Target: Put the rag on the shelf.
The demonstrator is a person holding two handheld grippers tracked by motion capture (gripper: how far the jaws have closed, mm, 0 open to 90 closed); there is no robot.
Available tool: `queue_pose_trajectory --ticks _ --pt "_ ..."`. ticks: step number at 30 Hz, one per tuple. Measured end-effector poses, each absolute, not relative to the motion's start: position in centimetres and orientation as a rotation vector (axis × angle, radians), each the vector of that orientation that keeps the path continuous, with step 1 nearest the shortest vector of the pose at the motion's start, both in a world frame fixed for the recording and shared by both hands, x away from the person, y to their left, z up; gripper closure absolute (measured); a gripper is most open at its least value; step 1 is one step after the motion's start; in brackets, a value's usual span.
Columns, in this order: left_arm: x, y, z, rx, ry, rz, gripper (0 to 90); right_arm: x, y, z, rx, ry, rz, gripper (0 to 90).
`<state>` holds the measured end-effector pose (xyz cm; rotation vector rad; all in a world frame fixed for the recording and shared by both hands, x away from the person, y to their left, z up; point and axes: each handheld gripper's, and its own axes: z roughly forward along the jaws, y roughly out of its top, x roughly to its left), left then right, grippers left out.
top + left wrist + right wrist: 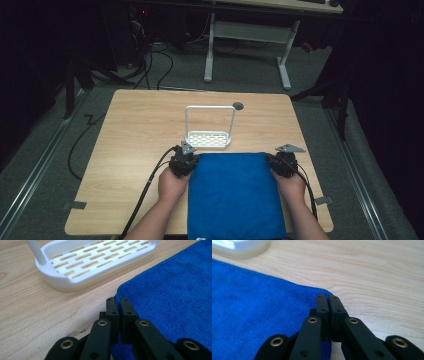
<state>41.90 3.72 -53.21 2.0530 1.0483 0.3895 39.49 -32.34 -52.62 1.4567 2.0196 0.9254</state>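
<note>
1. On the wooden table (135, 130), at its left near side, a hand (172, 186) holds the left gripper (186, 161), with a black cable trailing from it toward the table's near edge.
2. At the far left corner of the blue towel (235, 195), the left gripper's jaws are pressed together on the cloth; the left gripper view shows the towel's edge (175, 297) caught between the two black jaws at that corner.
3. Just beyond that corner stands the white slotted rack (208, 138), a low tray with a tall hoop handle rising from it. In the left gripper view its tray (100, 262) lies near the jaws, apart from the towel, with bare wood between.
4. Toward the middle, the blue towel lies flat as a neat folded rectangle at the near side of the table, its near end reaching over the table's edge between the person's forearms.
5. At the far right corner of the towel, the right gripper (280, 162) is clamped tight on the cloth; the right gripper view shows the rounded corner (262, 305) pinched between the closed jaws, with bare table beyond.
6. Behind it, the right hand (290, 186) grips the tool, and a cable runs back along the forearm.
7. Beyond the rack, a small dark round hole (238, 106) sits in the tabletop near the far edge.
</note>
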Motion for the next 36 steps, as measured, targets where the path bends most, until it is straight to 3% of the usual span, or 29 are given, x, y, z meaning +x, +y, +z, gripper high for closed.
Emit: queue_pose_trajectory --ticks 18,36 --pt "39.9 7.5 -50.6 1.897 1.017 0.504 87.8 36.0 -29.8 -49.1 1.317 1.910 1.133 88.2" --pt "38.1 12.9 -47.7 1.835 0.989 0.633 87.6 35.3 -25.1 -47.0 1.196 1.889 1.241 88.2"
